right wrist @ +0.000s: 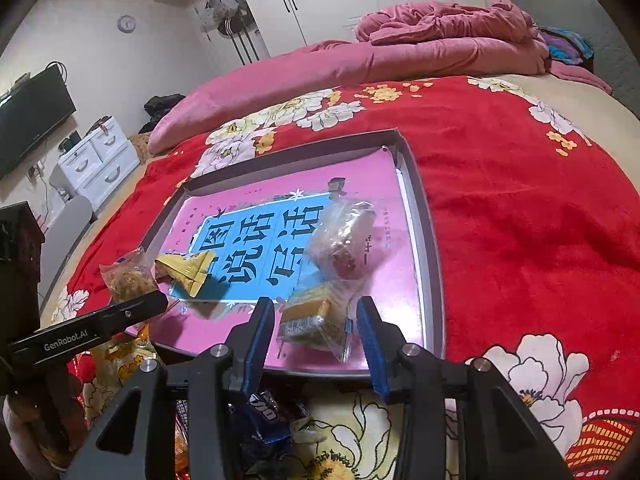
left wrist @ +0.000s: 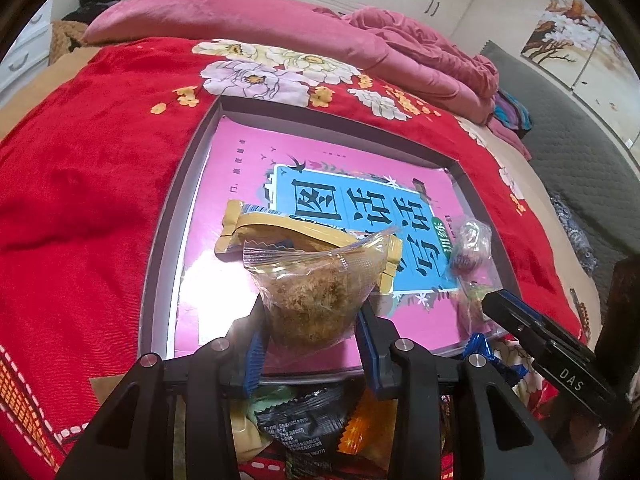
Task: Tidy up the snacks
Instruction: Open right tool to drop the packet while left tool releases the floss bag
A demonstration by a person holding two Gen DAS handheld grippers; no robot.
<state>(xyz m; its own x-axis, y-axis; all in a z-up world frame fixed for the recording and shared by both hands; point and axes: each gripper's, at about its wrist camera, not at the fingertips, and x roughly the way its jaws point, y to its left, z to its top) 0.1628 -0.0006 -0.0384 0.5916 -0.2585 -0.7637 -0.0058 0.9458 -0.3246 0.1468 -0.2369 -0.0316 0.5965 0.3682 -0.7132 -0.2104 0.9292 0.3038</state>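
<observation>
A shallow grey tray [left wrist: 168, 216] [right wrist: 428, 240] lined with a pink book lies on the red floral bedspread. My left gripper [left wrist: 312, 312] is shut on a clear bag of brown floss cake [left wrist: 316, 292] over the tray's near edge. In the right wrist view that bag [right wrist: 128, 276] hangs at the left gripper's tip [right wrist: 160, 302]. My right gripper [right wrist: 316, 312] is closed on a clear packet holding a yellow cake [right wrist: 312, 320] at the tray's near right. A yellow packet [left wrist: 288, 232] [right wrist: 188, 272] and a clear packet with a reddish snack [right wrist: 340, 248] [left wrist: 472, 244] lie in the tray.
Loose snacks are piled on the bedspread below the grippers: a black packet [left wrist: 304, 420], an orange one [left wrist: 360, 428], a blue one [right wrist: 264, 412]. Pink quilts [left wrist: 240, 20] are heaped at the far side of the bed. White drawers [right wrist: 96, 160] stand on the floor to the left.
</observation>
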